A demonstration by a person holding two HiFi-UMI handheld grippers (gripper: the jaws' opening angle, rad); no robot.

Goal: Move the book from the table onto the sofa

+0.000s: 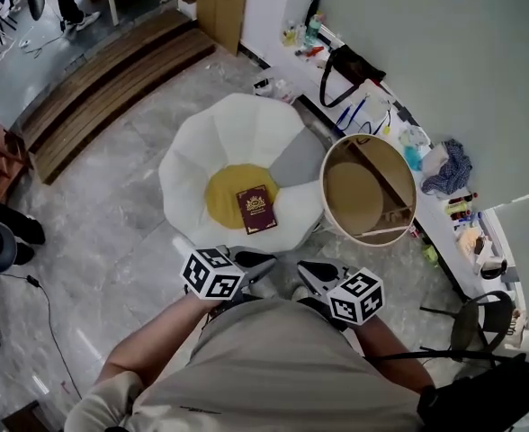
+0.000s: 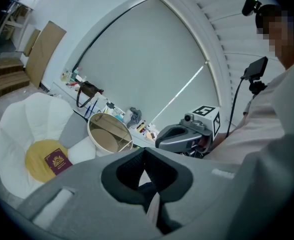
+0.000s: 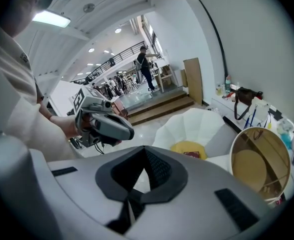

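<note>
A maroon book (image 1: 256,209) lies on the yellow cushion (image 1: 221,194) in the white sofa (image 1: 237,129), left of the round table (image 1: 354,192). Nearer, the left gripper (image 1: 261,262) and right gripper (image 1: 308,271) are both closed and empty.

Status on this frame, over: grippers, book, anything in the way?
Left gripper shut, empty; right gripper shut, empty. Book flat on the sofa's yellow cushion, no gripper on it. Round table beside the sofa, not in the way.
</note>
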